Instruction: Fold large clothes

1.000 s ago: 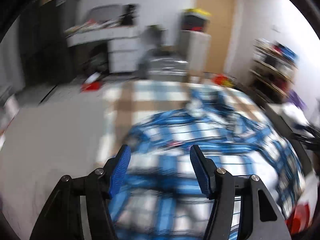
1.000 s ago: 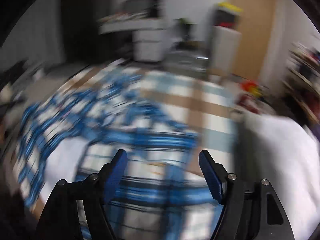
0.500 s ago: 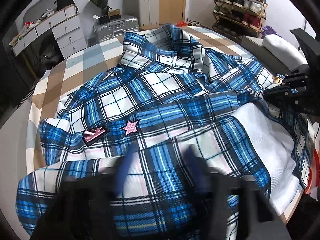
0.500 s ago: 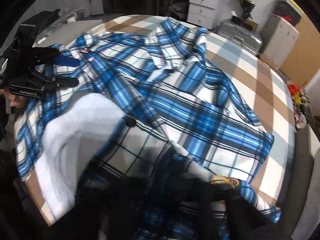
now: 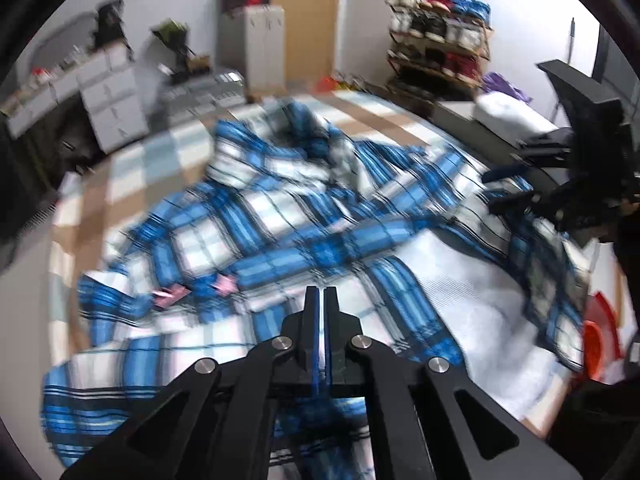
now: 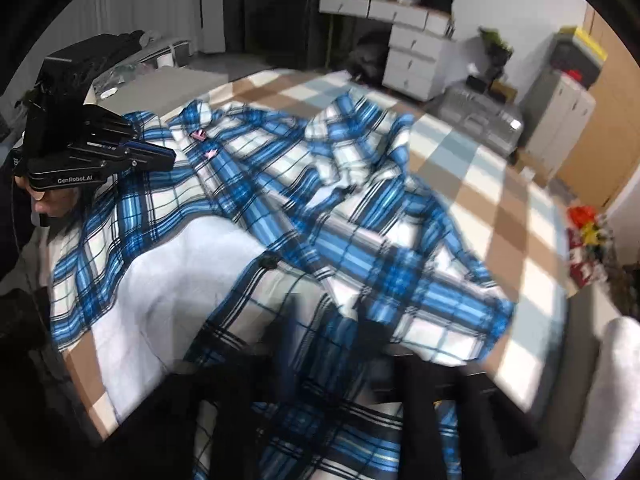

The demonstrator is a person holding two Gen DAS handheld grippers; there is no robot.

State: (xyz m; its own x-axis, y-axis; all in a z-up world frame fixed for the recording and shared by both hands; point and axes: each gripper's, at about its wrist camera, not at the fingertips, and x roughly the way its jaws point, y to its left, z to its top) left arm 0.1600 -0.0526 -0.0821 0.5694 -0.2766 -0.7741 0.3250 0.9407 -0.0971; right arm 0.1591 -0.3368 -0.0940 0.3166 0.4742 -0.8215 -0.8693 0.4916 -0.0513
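**On the bed, a plaid shirt waits between two grippers**

Across the bed (image 6: 516, 216), with its brown, pale-blue and white checked cover, a large blue-and-white plaid shirt (image 6: 304, 216) lies spread and rumpled, its white lining turned up along the near edge. Its long axis runs away from the person, collar end far, hem near, and the hem drapes over the bed's near edge beneath both tools. The left gripper (image 5: 321, 300) sits over the hem on its own side, fingers pressed together; whether a fold of cloth is pinched between them I cannot tell. The right gripper (image 6: 332, 320) is blurred, its jaws opening, with plaid fabric lying between and under the fingers, apparently not pressed. Each hand is nearer its own hem corner, so the likely next move is a paired grasp there, carrying the hem away toward the collar. Two small pink patches (image 6: 204, 144) mark the chest, nearer the left hand
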